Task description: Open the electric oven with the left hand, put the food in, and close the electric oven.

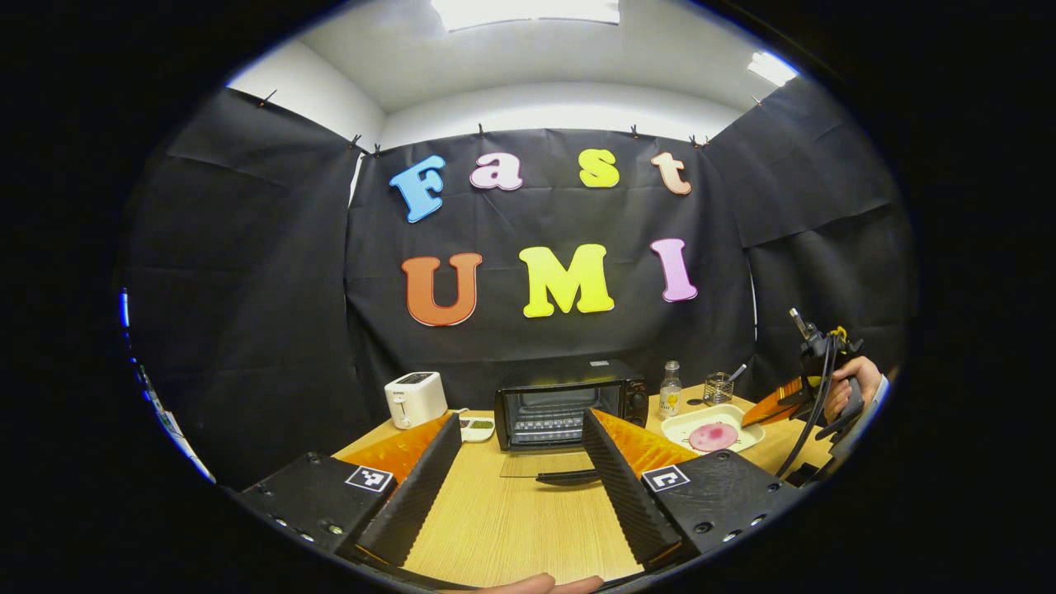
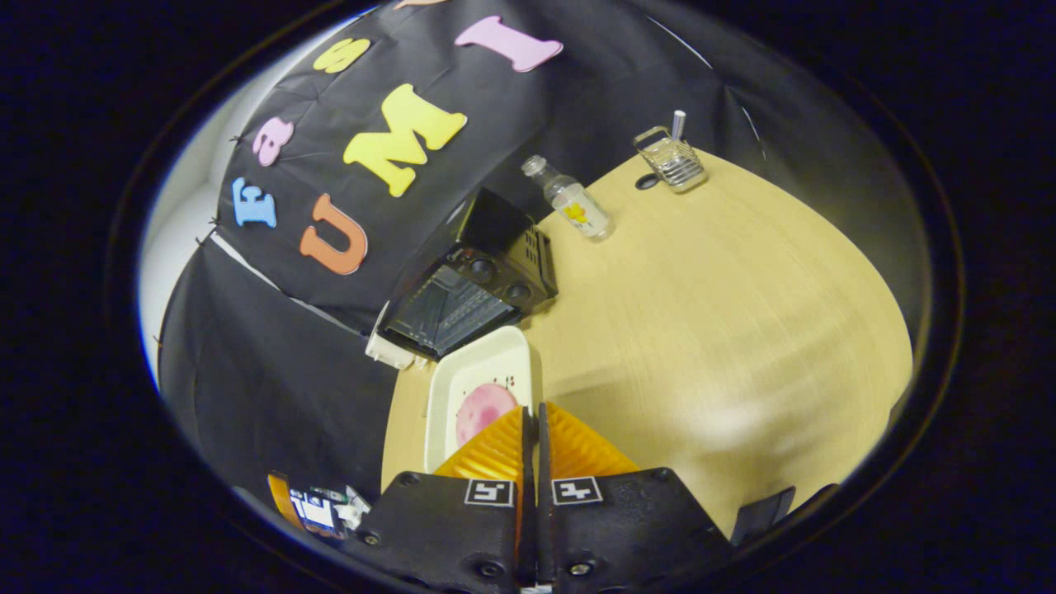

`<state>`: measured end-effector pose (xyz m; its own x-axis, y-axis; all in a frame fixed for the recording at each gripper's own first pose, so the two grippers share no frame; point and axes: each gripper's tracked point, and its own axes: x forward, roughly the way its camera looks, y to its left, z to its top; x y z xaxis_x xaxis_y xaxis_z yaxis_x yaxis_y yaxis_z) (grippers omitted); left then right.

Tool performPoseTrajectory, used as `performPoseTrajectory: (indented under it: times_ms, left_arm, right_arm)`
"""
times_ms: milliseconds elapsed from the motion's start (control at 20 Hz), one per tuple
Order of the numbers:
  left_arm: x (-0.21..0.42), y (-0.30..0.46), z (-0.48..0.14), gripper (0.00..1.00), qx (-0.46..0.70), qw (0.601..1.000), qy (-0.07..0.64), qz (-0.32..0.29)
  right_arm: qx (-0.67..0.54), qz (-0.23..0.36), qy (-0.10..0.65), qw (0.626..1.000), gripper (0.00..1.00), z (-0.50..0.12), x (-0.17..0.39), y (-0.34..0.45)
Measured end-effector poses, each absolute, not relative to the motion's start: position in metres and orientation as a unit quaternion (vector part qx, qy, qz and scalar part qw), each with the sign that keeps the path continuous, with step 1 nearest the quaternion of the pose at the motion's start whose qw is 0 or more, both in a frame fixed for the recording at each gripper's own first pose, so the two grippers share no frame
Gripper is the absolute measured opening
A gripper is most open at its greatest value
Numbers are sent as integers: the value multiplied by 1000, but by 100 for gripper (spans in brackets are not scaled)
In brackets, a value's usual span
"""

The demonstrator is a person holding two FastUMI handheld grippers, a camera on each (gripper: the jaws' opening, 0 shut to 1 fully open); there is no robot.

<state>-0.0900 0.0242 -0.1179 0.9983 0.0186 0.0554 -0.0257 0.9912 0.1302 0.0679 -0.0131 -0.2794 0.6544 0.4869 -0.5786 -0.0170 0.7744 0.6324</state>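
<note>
The black electric oven (image 1: 561, 403) stands at the back of the wooden table with its glass door (image 1: 544, 469) folded down flat toward me. My left gripper (image 1: 521, 421) is open in front of that door and holds nothing. To the oven's right sits a white tray (image 1: 689, 423) carrying a round pink food (image 1: 714, 436). In the right gripper view, my right gripper (image 2: 532, 410) is shut on the near rim of the tray (image 2: 483, 363), with the pink food (image 2: 483, 410) just past the tips and the oven (image 2: 487, 264) beyond. A hand (image 1: 850, 388) holds that right gripper (image 1: 780, 404).
A white toaster (image 1: 415, 398) stands left of the oven, with a small white device (image 1: 477, 427) beside it. A clear bottle (image 1: 670, 389) (image 2: 573, 202) and a wire holder (image 1: 718, 388) (image 2: 672, 161) stand at the back right. Black cloth walls the table (image 2: 726, 313).
</note>
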Motion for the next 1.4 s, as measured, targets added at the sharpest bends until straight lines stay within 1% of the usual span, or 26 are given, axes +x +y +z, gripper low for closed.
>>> performPoseTrajectory:
  times_ms: [50,150,200,250,300,500,550,600,700,750,800,850,900,950,1000,1050,1150,1200,1400]
  left_arm:
    - [-92,27,-119,94,64,998,-27,11]
    - [-94,36,-122,95,58,998,-27,13]
    - [-94,41,-123,95,53,998,-27,17]
    - [-94,45,-125,95,46,998,-28,22]
    - [-93,52,-125,95,39,998,-28,27]
    - [-90,73,-134,95,25,999,-25,41]
    - [-88,79,-137,95,21,998,-24,46]
    - [-87,83,-139,95,17,998,-22,48]
    - [-83,93,-145,95,10,998,-21,53]
    - [-81,99,-147,96,9,998,-20,57]
    - [-78,104,-150,96,9,998,-20,61]
    - [-76,109,-154,96,9,998,-17,63]
    - [-74,112,-158,96,9,998,-13,63]
    - [-70,113,-163,96,6,998,-8,57]
    - [-66,112,-169,96,2,999,-3,50]
    - [-64,116,-171,95,5,999,-2,53]
    - [-57,128,-172,94,17,998,-5,64]
    - [-54,132,-174,94,18,998,-4,67]
    - [-41,142,-185,94,5,998,7,70]
  right_arm:
    - [299,147,387,860,4,-276,67,-5]
    - [298,141,388,861,4,-272,66,10]
    - [298,139,388,861,0,-272,70,19]
    - [297,137,389,861,4,-273,76,29]
    - [297,137,390,861,0,-275,83,39]
    - [302,128,396,858,0,-287,113,77]
    - [306,126,393,858,4,-289,120,89]
    - [312,121,390,858,4,-292,128,99]
    - [315,110,382,862,4,-300,145,117]
    - [318,103,380,863,0,-304,153,126]
    - [323,96,376,863,4,-308,161,136]
    - [329,90,373,863,4,-313,169,146]
    - [342,83,361,863,1,-315,180,155]
    - [352,73,347,866,1,-318,193,161]
    - [363,62,332,868,4,-320,207,166]
    - [370,51,318,871,0,-322,221,171]
    - [381,34,291,877,0,-325,250,179]
    - [386,29,278,879,4,-327,266,184]
    - [415,6,231,880,4,-332,324,195]
